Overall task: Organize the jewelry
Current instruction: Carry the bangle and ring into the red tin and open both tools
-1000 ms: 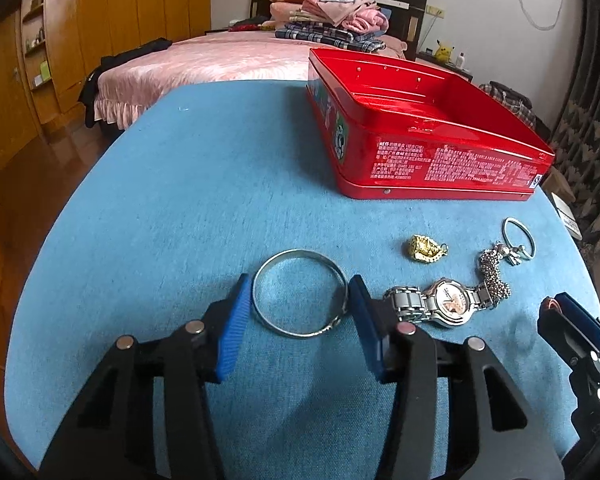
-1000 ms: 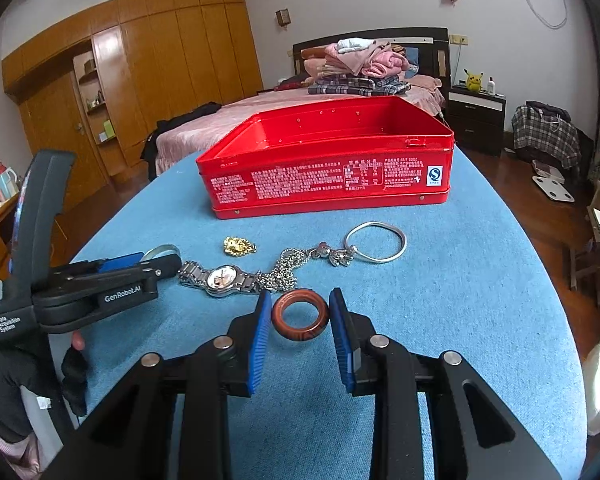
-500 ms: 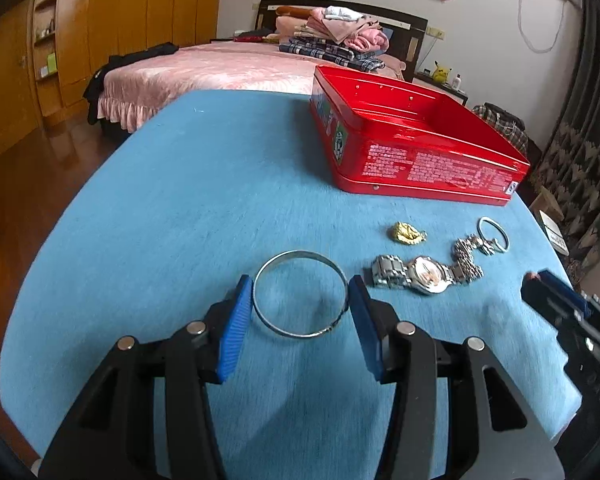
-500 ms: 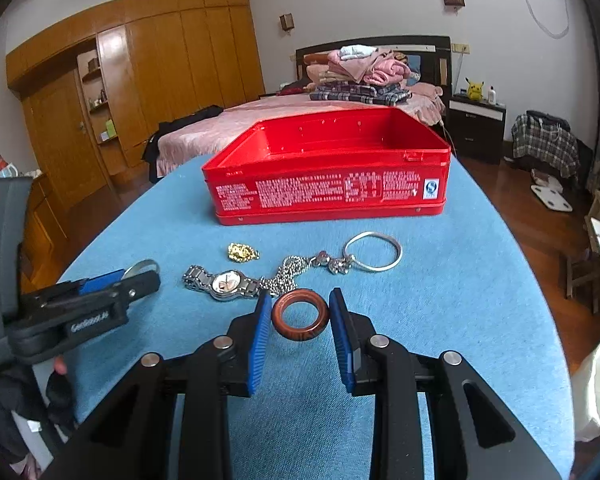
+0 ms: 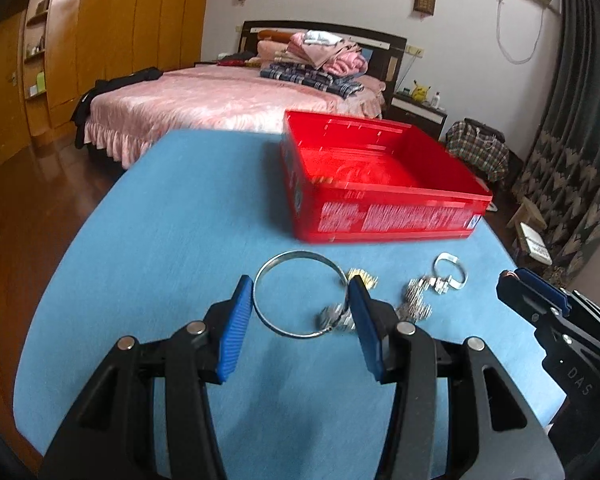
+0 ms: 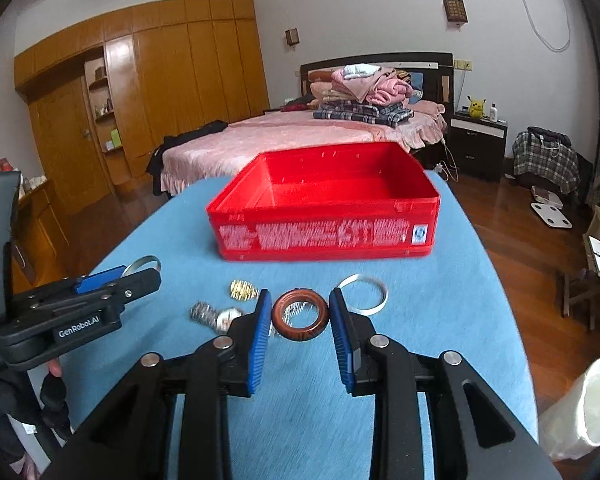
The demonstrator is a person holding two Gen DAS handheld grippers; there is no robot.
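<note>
Silver bangle (image 5: 300, 294) in left gripper (image 5: 301, 308); brown ring (image 6: 299, 315) in right gripper (image 6: 300, 314); watch (image 6: 220, 316) half hidden.

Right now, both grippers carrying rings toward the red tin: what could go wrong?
1. The silver bangle is pinched only at its two edges by the left gripper; thin round metal could slip out short of the red tin.
2. The brown ring in the right gripper has the same edge-only hold.
3. The watch and chain lie below; a low pass could snag them.
</note>
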